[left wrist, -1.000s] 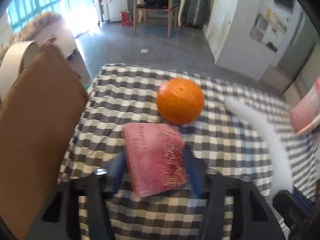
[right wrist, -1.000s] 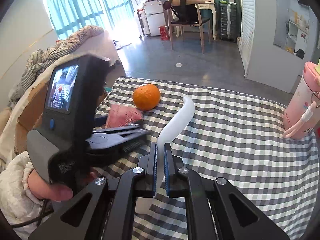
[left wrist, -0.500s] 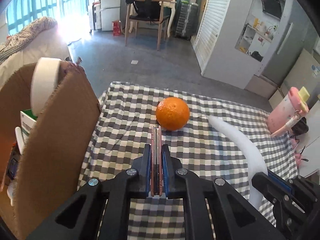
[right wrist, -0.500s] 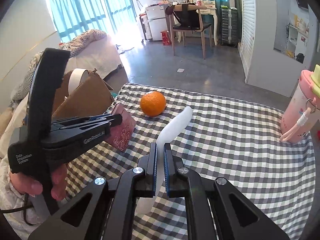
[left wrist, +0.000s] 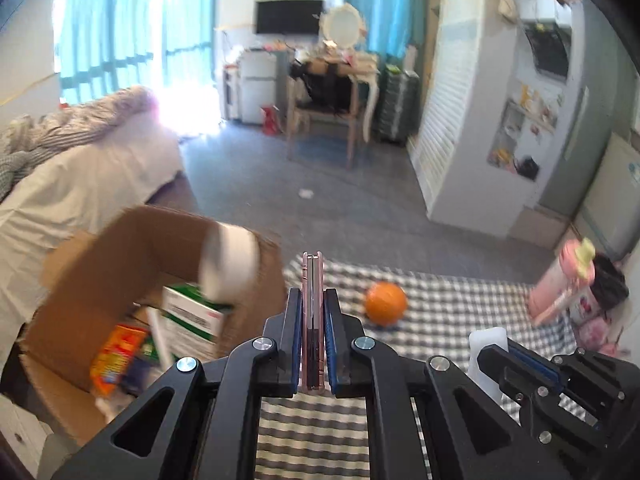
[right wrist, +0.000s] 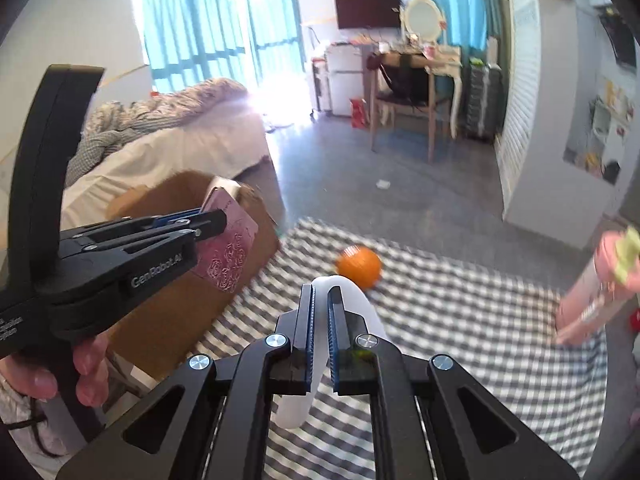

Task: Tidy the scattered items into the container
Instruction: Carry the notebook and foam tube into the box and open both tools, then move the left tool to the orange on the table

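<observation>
Both tongs loaded: left gripper (left wrist: 312,354) clamps pink wallet (right wrist: 228,248), right gripper (right wrist: 320,340) clamps white shoehorn (right wrist: 352,292); transport step, next release over cardboard box (left wrist: 120,240)

Window glare, motion blur, fisheye

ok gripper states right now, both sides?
Left gripper: shut on the pink booklet, near the box.
Right gripper: shut on the white strip, above the table.
</observation>
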